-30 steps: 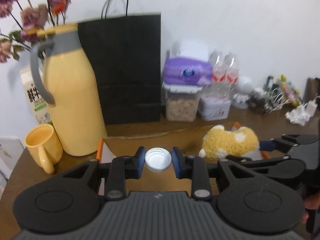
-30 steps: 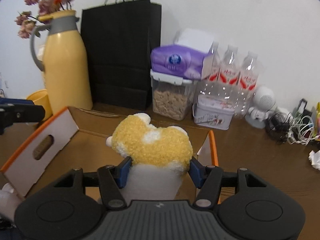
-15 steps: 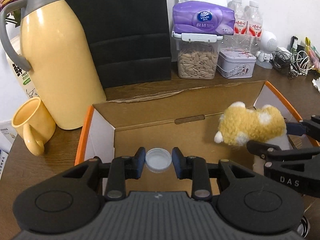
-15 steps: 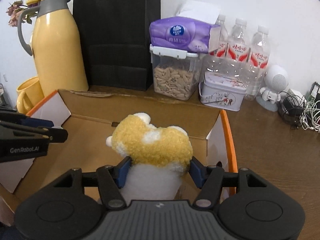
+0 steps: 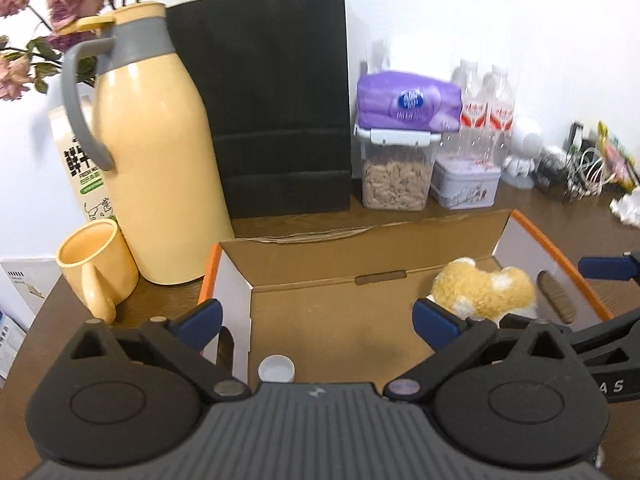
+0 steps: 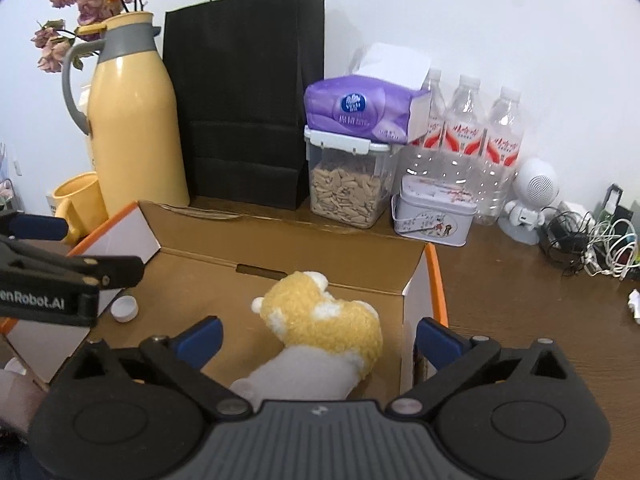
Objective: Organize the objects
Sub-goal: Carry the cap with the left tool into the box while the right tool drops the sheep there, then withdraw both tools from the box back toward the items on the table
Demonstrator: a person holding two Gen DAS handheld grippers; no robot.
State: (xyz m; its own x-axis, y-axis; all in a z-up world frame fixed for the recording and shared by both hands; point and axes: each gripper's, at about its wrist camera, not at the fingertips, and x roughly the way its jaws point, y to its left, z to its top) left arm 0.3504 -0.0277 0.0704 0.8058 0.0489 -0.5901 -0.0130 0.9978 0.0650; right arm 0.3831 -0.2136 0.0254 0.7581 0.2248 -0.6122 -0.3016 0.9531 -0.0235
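Both grippers are finishing a drop into the cardboard box (image 6: 434,280). The left gripper (image 5: 316,320) and right gripper (image 6: 318,338) are standing wide open, jaws having just been opening. The bottle cap (image 5: 276,369) is lying on the box floor below the left jaws; the plush toy (image 6: 320,328) is resting between the right jaws, untouched (both released). Next, each is likely needing to lift clear and seek another object.

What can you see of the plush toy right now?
The plush toy is a fluffy yellow animal with white patches and a pale grey-white body. It lies on its side on the floor of the open cardboard box, near the box's right wall. The right gripper has just opened; its jaws stand wide on either side without touching it. Its face is not visible.
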